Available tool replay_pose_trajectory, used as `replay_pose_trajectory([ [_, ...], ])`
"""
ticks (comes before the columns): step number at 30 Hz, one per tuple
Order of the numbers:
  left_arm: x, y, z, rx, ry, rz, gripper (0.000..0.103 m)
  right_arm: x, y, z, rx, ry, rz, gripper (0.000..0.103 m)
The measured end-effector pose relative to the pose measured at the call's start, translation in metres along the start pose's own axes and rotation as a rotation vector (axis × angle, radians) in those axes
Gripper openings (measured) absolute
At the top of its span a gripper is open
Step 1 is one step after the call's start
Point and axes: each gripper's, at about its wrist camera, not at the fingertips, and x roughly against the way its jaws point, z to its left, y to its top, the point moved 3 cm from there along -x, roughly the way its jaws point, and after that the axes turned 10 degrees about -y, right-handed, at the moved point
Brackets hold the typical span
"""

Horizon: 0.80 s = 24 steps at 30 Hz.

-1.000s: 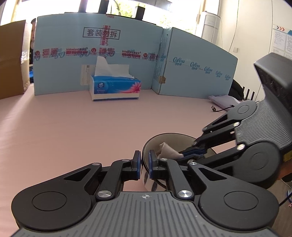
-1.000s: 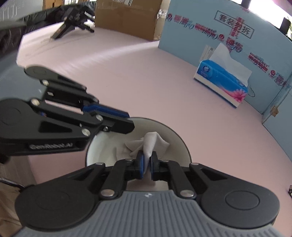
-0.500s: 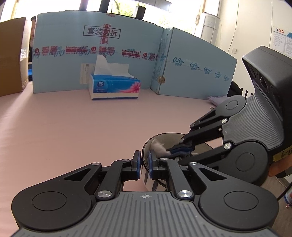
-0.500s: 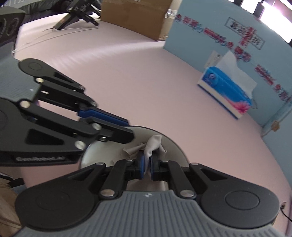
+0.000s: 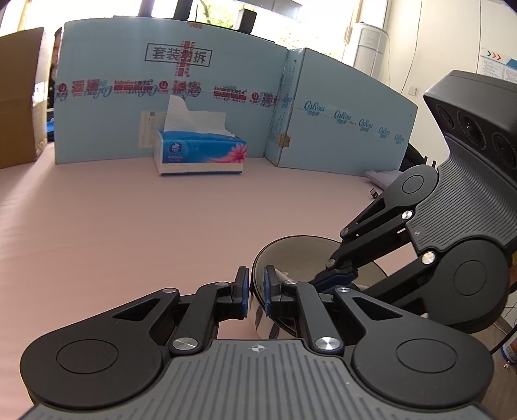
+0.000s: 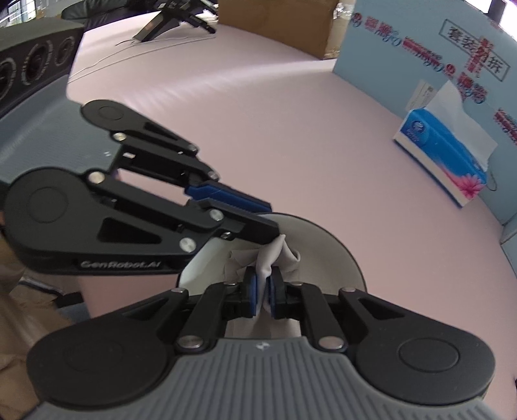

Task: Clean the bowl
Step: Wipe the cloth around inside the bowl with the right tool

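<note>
A dark-rimmed bowl (image 5: 292,248) with a white inside (image 6: 326,255) sits on the pink table near its front edge. My left gripper (image 5: 257,284) is shut on the bowl's near rim and also shows in the right wrist view (image 6: 258,223). My right gripper (image 6: 262,287) is shut on a crumpled white tissue (image 6: 274,255) and holds it inside the bowl, low by the near-left wall. In the left wrist view the right gripper (image 5: 336,278) reaches down into the bowl from the right and hides most of the tissue.
A blue tissue box (image 5: 200,155) stands at the back of the table (image 5: 113,226) before a light blue cardboard screen (image 5: 168,97). A brown cardboard box (image 6: 278,19) and a black stand (image 6: 174,19) lie at the far left.
My right gripper has swept the tissue across the inside of the bowl toward my left gripper and dipped lower. The left gripper and the bowl have stayed put.
</note>
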Motion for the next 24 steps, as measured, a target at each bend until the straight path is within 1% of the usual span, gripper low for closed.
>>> replay_pose_trajectory([
  [6,0.001,-0.001,0.001,-0.001,-0.009,-0.002,0.013,0.001,0.002,0.001,0.022,0.041,0.041,0.011],
  [13,0.001,-0.001,0.001,-0.006,-0.014,-0.002,0.013,0.004,-0.001,0.004,0.048,0.043,0.063,0.011],
  [15,0.001,0.0,0.001,-0.007,-0.014,-0.001,0.013,0.005,0.005,0.021,0.036,0.027,0.058,0.011],
  [19,0.001,0.001,-0.002,-0.014,-0.005,0.003,0.013,0.007,0.002,0.023,0.005,0.001,0.053,0.011],
  [20,0.002,0.001,-0.002,-0.015,-0.002,0.004,0.013,0.007,0.001,0.023,-0.02,-0.014,0.046,0.011],
  [24,0.001,0.001,-0.007,-0.023,0.023,0.019,0.013,0.009,0.0,0.03,-0.026,-0.068,0.019,0.011],
])
